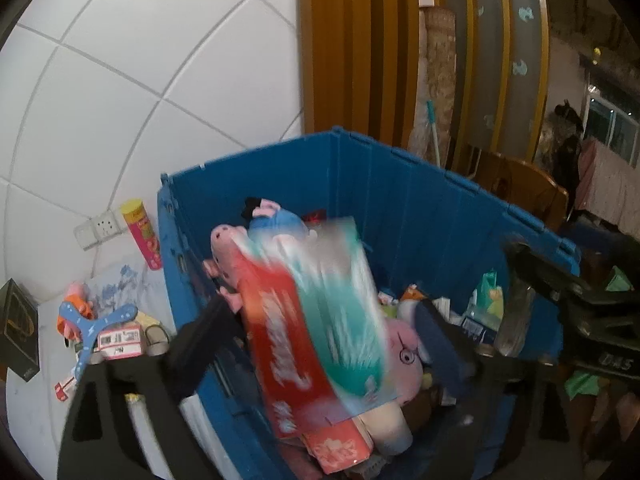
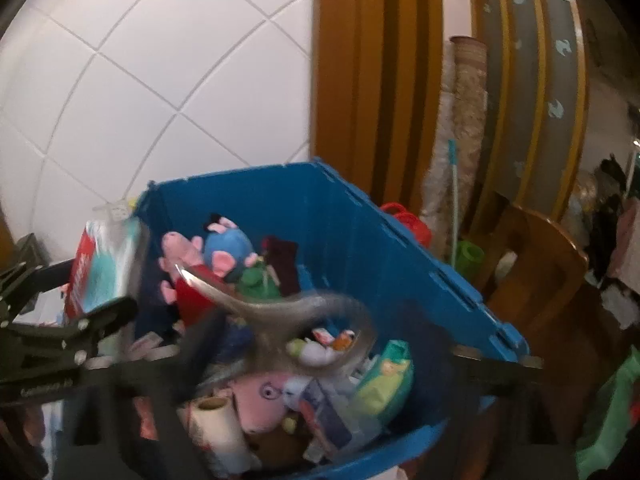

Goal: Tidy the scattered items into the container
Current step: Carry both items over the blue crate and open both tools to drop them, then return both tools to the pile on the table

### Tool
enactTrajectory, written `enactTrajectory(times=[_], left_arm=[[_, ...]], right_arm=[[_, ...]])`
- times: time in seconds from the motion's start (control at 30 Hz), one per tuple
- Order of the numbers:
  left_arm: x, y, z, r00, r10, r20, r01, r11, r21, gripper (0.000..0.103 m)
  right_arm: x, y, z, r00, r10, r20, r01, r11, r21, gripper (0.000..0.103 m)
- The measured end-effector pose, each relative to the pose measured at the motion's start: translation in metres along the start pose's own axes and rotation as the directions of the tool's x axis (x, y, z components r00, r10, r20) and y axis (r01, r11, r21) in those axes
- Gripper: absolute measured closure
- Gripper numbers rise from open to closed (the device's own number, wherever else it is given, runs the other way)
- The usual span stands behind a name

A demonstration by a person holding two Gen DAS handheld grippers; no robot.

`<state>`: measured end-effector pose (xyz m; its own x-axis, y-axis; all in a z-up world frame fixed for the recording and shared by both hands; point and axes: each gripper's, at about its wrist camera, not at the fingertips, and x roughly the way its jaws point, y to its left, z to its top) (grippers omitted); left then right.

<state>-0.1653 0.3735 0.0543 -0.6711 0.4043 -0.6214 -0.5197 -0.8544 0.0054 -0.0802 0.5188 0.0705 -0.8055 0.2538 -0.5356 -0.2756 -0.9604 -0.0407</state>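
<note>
Toothpaste box [image 1: 316, 320]: light, stiff cardboard, crushable; left claw [image 1: 320, 320] grips its narrow sides, frame centre, over blue crate [image 1: 400, 200]. Metal scissors-like tool [image 2: 288, 320]: rigid, slippery; right claw [image 2: 320, 344] clamps its handle loop.

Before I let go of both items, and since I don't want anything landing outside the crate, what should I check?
1. Box gripped by left fingers: cannot tell, blurred.
2. Box over crate: cannot tell; the right view puts it near the left rim.
3. Metal item over crate: ok.
4. Right fingers gripping it: cannot tell.
5. Table cleared: not ok, toys remain.
</note>
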Motion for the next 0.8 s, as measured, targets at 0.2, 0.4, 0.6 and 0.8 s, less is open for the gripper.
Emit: enactTrajectory(times=[0.2, 0.4, 0.6, 0.8], left_arm=[[0.001, 0.011, -0.01, 0.999, 0.042, -0.005, -0.042, 0.999, -0.018, 0.0], [-0.001, 0.025, -0.018, 0.997, 0.072, -0.01, -0.072, 0.997, -0.033, 0.0], [-0.021, 0.054, -0.028, 0.993, 0.114, 0.022, -0.113, 0.992, -0.065, 0.0], [-0.042, 0.113, -0.049, 0.985, 0.172, 0.03, -0.168, 0.981, -0.1, 0.0]], right_arm=[[0.005, -0.014, -0.012, 1.0, -0.01, -0.024, 0.011, 1.0, 0.018, 0.0], [0.005, -0.007, -0.013, 1.0, 0.02, -0.012, -0.02, 1.0, 0.022, 0.0], [0.001, 0.023, -0.011, 0.997, 0.071, 0.012, -0.071, 0.997, -0.013, 0.0], [-0.001, 0.082, -0.006, 0.989, 0.139, 0.04, -0.137, 0.989, -0.046, 0.0]])
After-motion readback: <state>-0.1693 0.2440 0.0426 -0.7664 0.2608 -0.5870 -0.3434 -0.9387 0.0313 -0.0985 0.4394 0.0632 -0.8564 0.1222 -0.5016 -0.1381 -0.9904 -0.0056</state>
